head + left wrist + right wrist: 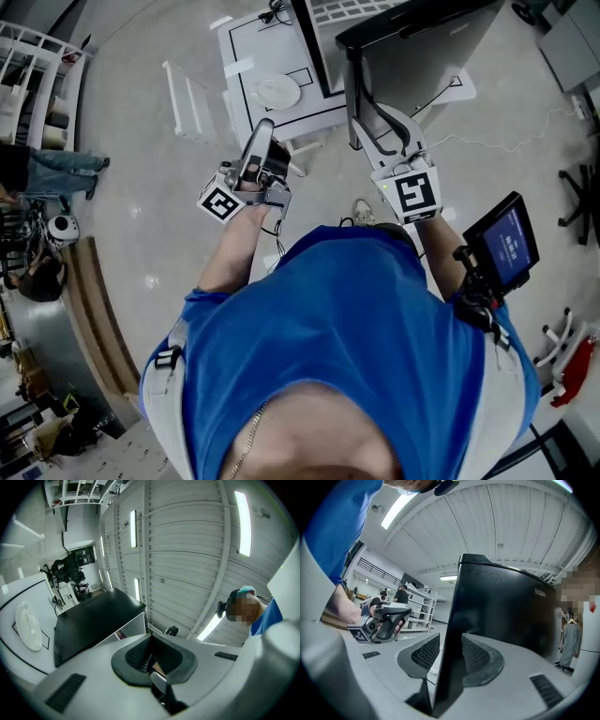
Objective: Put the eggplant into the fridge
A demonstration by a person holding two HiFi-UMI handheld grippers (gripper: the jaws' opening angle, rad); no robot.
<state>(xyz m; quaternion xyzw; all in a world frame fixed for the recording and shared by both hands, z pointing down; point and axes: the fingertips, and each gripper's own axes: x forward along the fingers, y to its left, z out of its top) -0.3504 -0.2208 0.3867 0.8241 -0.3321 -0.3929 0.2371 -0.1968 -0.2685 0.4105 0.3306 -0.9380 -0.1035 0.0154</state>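
I see no eggplant in any view. My right gripper is closed around the edge of the black fridge door, one pad on each face of it. The fridge stands straight ahead of me, and its black top also shows in the left gripper view. To the left of the door, my left gripper is held up with its jaws shut and nothing clearly between them. In the right gripper view it appears at the left, gripped by a hand.
A white table marked with black lines carries a white plate left of the fridge. A white rack and a seated person are at far left. A small screen sits by my right arm. White shelving stands beyond.
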